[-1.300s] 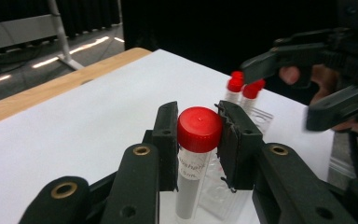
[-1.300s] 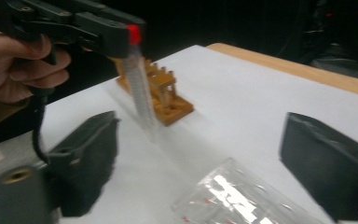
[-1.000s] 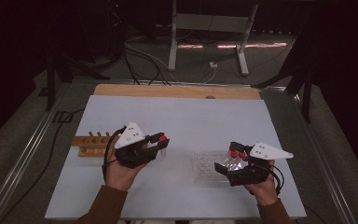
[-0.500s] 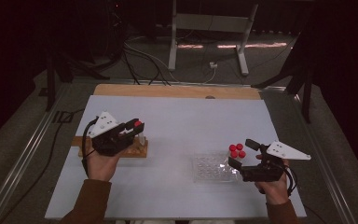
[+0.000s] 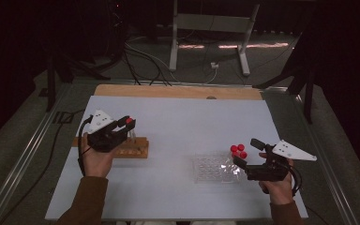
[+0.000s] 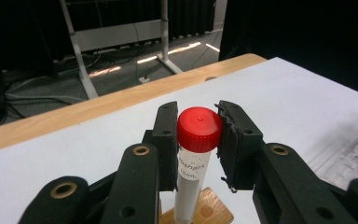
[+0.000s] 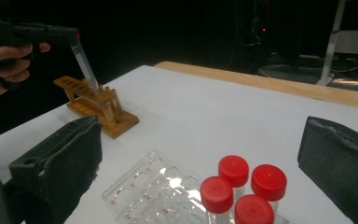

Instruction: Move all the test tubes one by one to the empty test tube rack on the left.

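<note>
My left gripper (image 5: 127, 125) is shut on a clear tube with a red cap (image 6: 199, 129), its pads pressing on both sides of the cap. The tube leans, and its lower end is at an end hole of the wooden rack (image 5: 138, 151) on the left of the table. In the right gripper view the tilted tube (image 7: 85, 63) reaches down to the rack (image 7: 81, 93). My right gripper (image 5: 246, 152) is open, with nothing between its jaws. It sits just right of several red-capped tubes (image 5: 238, 150) that stand at the corner of a clear plastic tray (image 5: 213, 168).
A white mat (image 5: 183, 117) covers the table, with a wooden strip (image 5: 178, 91) along the far edge. Beyond it are a metal stand (image 5: 211, 28) and cables on the dark floor. Metal rails run along both table sides.
The left gripper has carried the tube leftward from the table's middle to the rack. The right gripper has drawn slightly to the right, off the tray, uncovering the red-capped tubes.
</note>
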Demonstrator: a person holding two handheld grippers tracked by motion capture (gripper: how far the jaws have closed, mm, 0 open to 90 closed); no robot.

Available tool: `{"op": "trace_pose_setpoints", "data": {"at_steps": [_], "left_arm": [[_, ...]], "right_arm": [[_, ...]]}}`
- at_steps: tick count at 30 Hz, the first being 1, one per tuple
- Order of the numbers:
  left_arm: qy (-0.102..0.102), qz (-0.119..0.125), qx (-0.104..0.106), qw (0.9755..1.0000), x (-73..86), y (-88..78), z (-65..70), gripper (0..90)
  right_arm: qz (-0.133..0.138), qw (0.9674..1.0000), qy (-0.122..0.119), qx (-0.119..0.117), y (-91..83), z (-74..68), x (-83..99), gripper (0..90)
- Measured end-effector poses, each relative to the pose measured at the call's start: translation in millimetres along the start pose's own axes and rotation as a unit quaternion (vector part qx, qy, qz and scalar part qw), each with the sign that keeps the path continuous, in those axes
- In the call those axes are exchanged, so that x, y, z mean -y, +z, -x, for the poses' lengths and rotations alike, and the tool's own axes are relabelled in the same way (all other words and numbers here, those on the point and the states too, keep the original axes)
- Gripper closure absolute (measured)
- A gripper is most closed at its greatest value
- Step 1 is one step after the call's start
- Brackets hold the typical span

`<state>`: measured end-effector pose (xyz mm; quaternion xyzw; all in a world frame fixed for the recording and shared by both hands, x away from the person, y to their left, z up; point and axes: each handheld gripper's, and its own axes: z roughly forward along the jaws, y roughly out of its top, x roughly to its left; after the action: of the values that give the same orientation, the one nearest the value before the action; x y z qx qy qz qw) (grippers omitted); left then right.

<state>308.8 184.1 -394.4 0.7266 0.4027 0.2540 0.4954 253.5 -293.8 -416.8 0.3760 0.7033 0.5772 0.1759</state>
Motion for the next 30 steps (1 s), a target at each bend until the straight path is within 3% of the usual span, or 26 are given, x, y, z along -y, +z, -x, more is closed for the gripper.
{"op": "trace_pose_setpoints", "data": {"at_steps": [6, 15, 30], "left_arm": [[-0.011, -0.012, -0.004, 0.9999, 10.7, 3.6, -5.7, 70.9], [-0.02, -0.04, -0.002, 0.999, 30.8, 14.2, -7.9, 70.7], [-0.032, -0.06, 0.006, 0.9977, 45.3, 19.5, -8.7, 70.0]], "right_arm": [[0.015, 0.9999, -0.006, 0.006, -0.6, 1.3, 1.6, 0.0], [0.007, 0.9999, -0.005, 0.006, 1.6, -0.4, 2.5, 0.0], [0.0, 1.0, -0.003, 0.008, 2.6, 0.2, 3.2, 0.0]]}}
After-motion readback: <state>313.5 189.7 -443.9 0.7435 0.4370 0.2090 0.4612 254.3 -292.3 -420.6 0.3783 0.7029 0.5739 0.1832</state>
